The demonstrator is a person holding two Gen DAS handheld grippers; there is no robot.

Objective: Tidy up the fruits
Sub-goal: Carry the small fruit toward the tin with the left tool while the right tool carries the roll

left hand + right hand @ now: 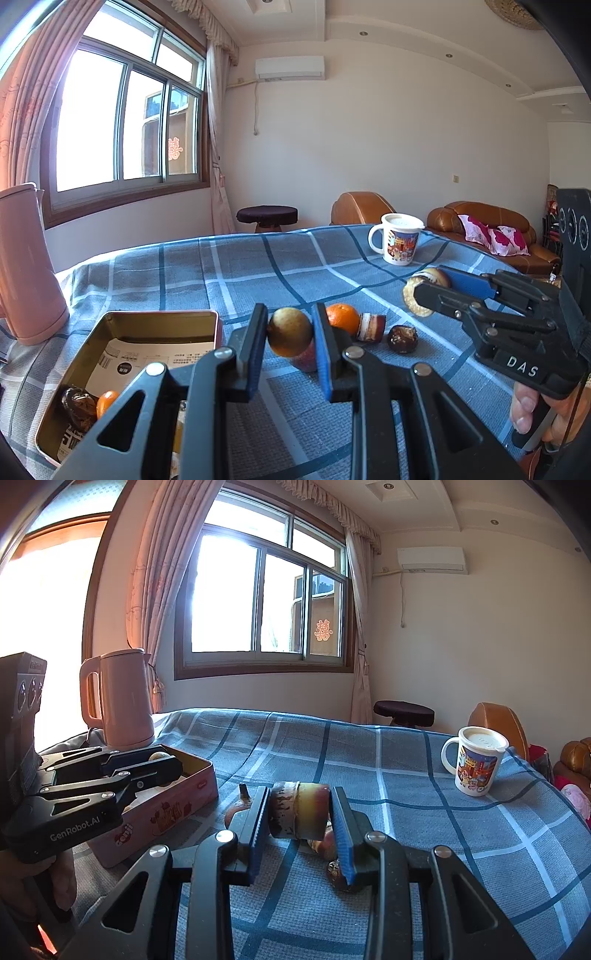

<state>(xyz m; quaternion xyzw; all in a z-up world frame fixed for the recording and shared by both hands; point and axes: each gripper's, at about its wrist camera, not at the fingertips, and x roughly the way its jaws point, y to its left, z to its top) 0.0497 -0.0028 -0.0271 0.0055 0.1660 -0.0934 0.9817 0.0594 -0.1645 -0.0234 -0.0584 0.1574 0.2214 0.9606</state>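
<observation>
Left gripper [290, 338] first: my fingers are pinching a yellow-brown pear [289, 336], lifted clear of the blue plaid tablecloth [258, 266]. Behind the pear, a reddish fruit [306, 360] peeks out low between the fingers, resting on the cloth.

Over to my right gripper [299, 812], and it is clamped on a cylindrical fruit chunk [298, 810], dark and crusty at one end, yellow fading to red at the other (from the left camera it shows as a pale cut disc held up off the table). Both pads press its two ends.

On the cloth, an orange [342, 317] sits touching a short red-skinned fruit slice [371, 327], and just to the right of that lies a dark brown wrinkled fruit [402, 338].

My open tin box [162, 317] sits at the left, pink on the outside, gold inside. A printed paper sheet [147, 360] lines its floor, and a dark fruit [77, 406] and a small orange one [105, 402] lie together in the near corner.

A pink kettle [118, 698] stands just behind the box. A lidded cartoon mug [476, 760] sits well apart, toward the far right edge of the table.
</observation>
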